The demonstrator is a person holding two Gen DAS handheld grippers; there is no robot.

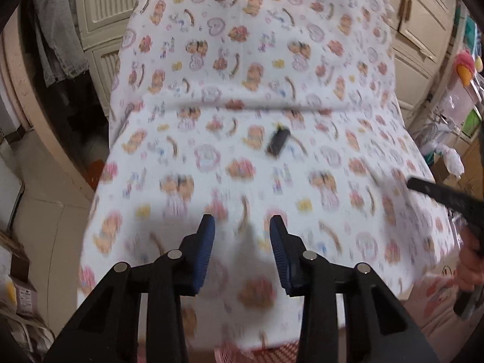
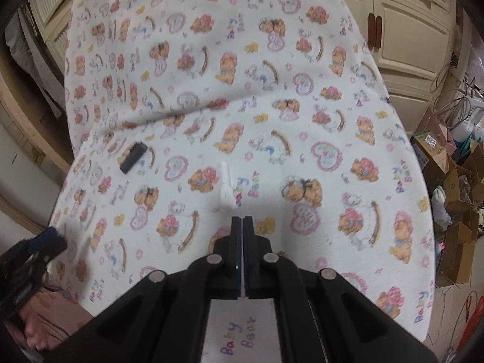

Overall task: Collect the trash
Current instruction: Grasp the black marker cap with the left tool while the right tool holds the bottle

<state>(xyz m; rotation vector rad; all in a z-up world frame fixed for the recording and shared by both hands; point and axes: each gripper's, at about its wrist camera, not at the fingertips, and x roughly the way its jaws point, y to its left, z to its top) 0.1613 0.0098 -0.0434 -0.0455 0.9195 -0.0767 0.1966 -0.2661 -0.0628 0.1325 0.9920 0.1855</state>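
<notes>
Cream panelled cupboard doors point(image 2: 411, 39) back the scene; cardboard boxes point(image 2: 453, 181) and cables crowd the floor on the right of the right wrist view. Grey cloth point(image 1: 57, 45) hangs at the far left of the left wrist view.

Surface: bear-print sheet point(image 1: 257, 75), white with pink hearts and orange bears, draped over a raised, rounded form. A fold runs across its middle.

Trash on the sheet:
- small black oblong item point(image 2: 133, 157), lying tilted, just below the fold, toward the left side. Same item in the left wrist view point(image 1: 277, 142), ahead and slightly right of that gripper. Blurred; kind not readable.
- white crumpled scrap point(image 2: 226, 189), lying just ahead of the right gripper's tips. Whether they touch it cannot be told.

Left gripper point(image 1: 242, 233): blue-padded jaws stand narrowly apart, nothing between them, only sheet beneath. Well short of the black item.

Right gripper point(image 2: 242, 227): jaws pressed fully together, nothing visibly held.

Each gripper shows at the edge of the other's view, with a hand point(image 1: 470, 266) behind it.
</notes>
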